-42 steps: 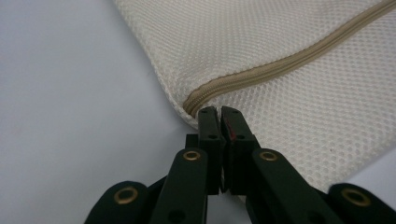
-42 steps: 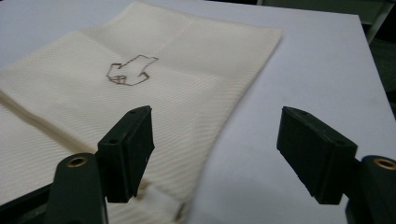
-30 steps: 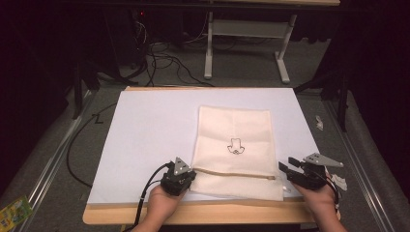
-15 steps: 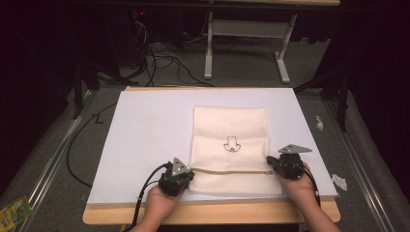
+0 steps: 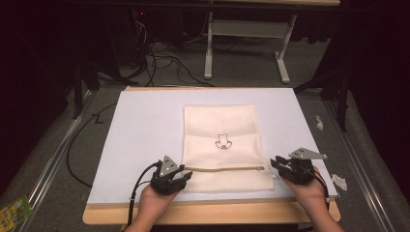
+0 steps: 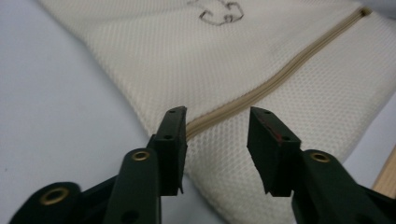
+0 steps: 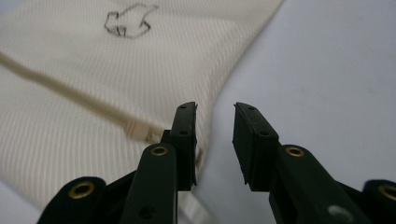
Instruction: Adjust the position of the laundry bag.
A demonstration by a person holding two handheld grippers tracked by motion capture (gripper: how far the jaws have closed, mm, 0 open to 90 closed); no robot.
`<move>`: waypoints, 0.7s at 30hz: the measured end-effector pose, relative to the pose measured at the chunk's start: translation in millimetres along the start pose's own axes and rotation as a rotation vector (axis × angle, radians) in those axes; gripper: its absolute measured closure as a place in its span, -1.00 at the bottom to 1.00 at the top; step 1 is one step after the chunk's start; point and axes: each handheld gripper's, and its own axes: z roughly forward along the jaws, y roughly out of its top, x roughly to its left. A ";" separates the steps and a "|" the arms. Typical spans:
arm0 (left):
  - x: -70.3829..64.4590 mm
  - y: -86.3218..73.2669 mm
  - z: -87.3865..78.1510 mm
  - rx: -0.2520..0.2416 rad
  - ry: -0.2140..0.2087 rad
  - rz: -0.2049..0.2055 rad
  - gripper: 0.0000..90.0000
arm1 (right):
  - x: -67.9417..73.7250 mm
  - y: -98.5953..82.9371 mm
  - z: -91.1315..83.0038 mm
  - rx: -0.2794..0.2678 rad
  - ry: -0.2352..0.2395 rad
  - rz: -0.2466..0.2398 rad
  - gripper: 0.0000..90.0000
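Now both hands are coming in low from the near edge, each one sitting at an end of the zipper. The left gripper (image 5: 180, 175) is resting at the bag's near-left corner, its jaws spread with the zipper's end lying just between them in the left gripper view. The right gripper (image 5: 276, 165) is sitting at the near-right corner, jaws parted too, one jaw over the bag's edge beside the zipper pull (image 7: 140, 131), the other over bare sheet.

The cream mesh bag (image 5: 220, 126) is lying flat in the middle of the white sheet (image 5: 145, 125), a tan zipper (image 5: 225, 168) running across its near end and a small black outline drawing (image 5: 222, 141) sitting at its centre.

Around it, the wooden table edge (image 5: 208, 212) is showing along the front, white scraps (image 5: 320, 122) are lying on the grey floor to the right, and black cables (image 5: 159, 58) are trailing beyond the far side.
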 end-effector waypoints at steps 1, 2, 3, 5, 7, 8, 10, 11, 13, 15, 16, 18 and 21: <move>0.0 0.0 0.0 0.000 0.000 0.000 0.18 | 0.0 -5.4 -3.4 0.008 -0.002 0.000 0.61; -2.2 1.8 1.3 -0.014 0.007 0.018 0.15 | -0.6 -9.3 -4.9 0.017 0.004 0.009 0.66; -2.8 2.5 2.5 -0.015 0.008 0.018 0.12 | -1.4 -10.5 -4.4 0.020 0.008 0.015 0.72; -3.1 4.0 4.9 -0.020 0.008 0.013 0.07 | -2.7 -8.8 -2.0 0.020 0.013 0.025 0.98; -3.1 4.9 6.0 -0.025 0.008 0.011 0.04 | -4.0 -5.2 3.0 0.014 0.037 0.035 1.00; -3.1 5.9 7.2 -0.033 0.007 0.014 0.03 | -3.8 -3.4 6.2 0.021 0.042 0.042 1.00; -2.3 6.0 7.7 -0.031 0.008 0.021 0.03 | -3.6 -2.5 11.6 0.020 0.051 0.059 0.99; -1.8 6.0 8.0 -0.028 0.008 0.021 0.03 | -2.5 -2.7 14.0 0.026 0.051 0.061 0.86; -0.9 5.8 8.0 -0.024 0.010 0.021 0.03 | 1.0 -4.0 19.3 0.053 0.049 0.054 0.70; -0.7 5.7 7.6 -0.024 0.011 0.023 0.03 | 3.1 -6.2 22.3 0.066 0.038 0.046 0.60; -1.2 5.7 6.4 -0.028 0.006 0.020 0.02 | 2.8 -6.7 23.1 0.073 0.037 0.055 0.56; -1.6 5.8 4.8 -0.034 0.004 0.019 0.02 | 2.1 -7.2 25.2 0.091 0.046 0.067 0.46; -1.6 5.8 3.0 -0.033 0.000 0.018 0.01 | 2.3 -10.5 28.5 0.108 0.058 0.069 0.43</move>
